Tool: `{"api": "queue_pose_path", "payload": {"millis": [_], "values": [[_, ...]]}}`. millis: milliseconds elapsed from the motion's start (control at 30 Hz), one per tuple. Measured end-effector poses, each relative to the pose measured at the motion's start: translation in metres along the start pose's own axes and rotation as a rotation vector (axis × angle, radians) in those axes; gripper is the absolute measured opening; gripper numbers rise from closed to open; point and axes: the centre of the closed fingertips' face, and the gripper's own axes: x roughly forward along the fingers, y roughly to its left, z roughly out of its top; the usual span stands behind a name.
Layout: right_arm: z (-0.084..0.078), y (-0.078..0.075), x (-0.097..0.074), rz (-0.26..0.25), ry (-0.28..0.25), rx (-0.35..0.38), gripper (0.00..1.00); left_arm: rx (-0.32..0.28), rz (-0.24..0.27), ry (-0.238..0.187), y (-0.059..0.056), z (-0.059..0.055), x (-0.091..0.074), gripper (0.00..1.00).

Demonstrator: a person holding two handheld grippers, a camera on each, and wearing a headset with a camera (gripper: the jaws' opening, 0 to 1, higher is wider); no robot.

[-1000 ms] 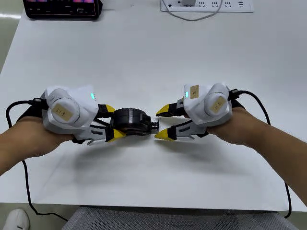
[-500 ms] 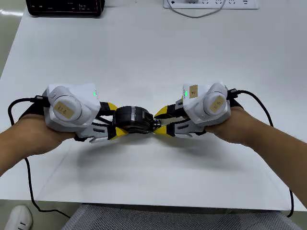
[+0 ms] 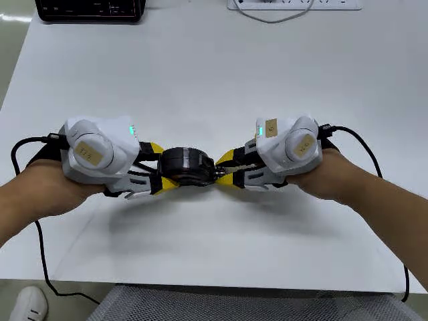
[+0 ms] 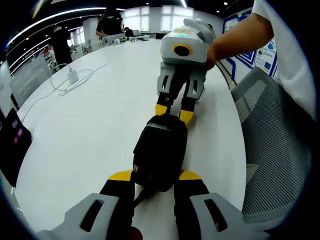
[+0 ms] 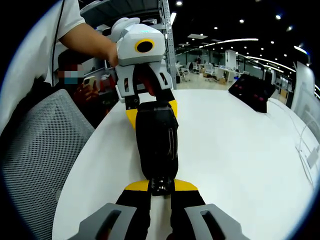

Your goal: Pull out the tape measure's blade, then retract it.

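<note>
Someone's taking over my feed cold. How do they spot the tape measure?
On the white table, look near the front edge, where two white grippers meet nose to nose. The tape measure is the round black case between them, the left gripper shut on its body, the right gripper on its tip. The other black thing, a flat device, lies at the far edge.

There are two white, yellow-tipped tools, left gripper (image 3: pixel 160 167) and right gripper (image 3: pixel 224 169); one black round tape measure (image 3: pixel 186 166); one white power strip (image 3: pixel 294 3); one black console (image 3: pixel 90 8).
</note>
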Motion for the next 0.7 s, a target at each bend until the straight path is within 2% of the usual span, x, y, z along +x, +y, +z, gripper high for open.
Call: {"api": "queue_pose_path", "payload": {"millis": [333, 700], "values": [[-0.0009, -0.0016, -0.0019, -0.008, 0.006, -0.013, 0.1, 0.003, 0.005, -0.004, 0.0001, -0.0004, 0.0005, 0.25], [-0.002, 0.0004, -0.0035, -0.006, 0.013, -0.019, 0.1, 0.028, 0.0, 0.012, 0.0, -0.0005, 0.0001, 0.24]]}}
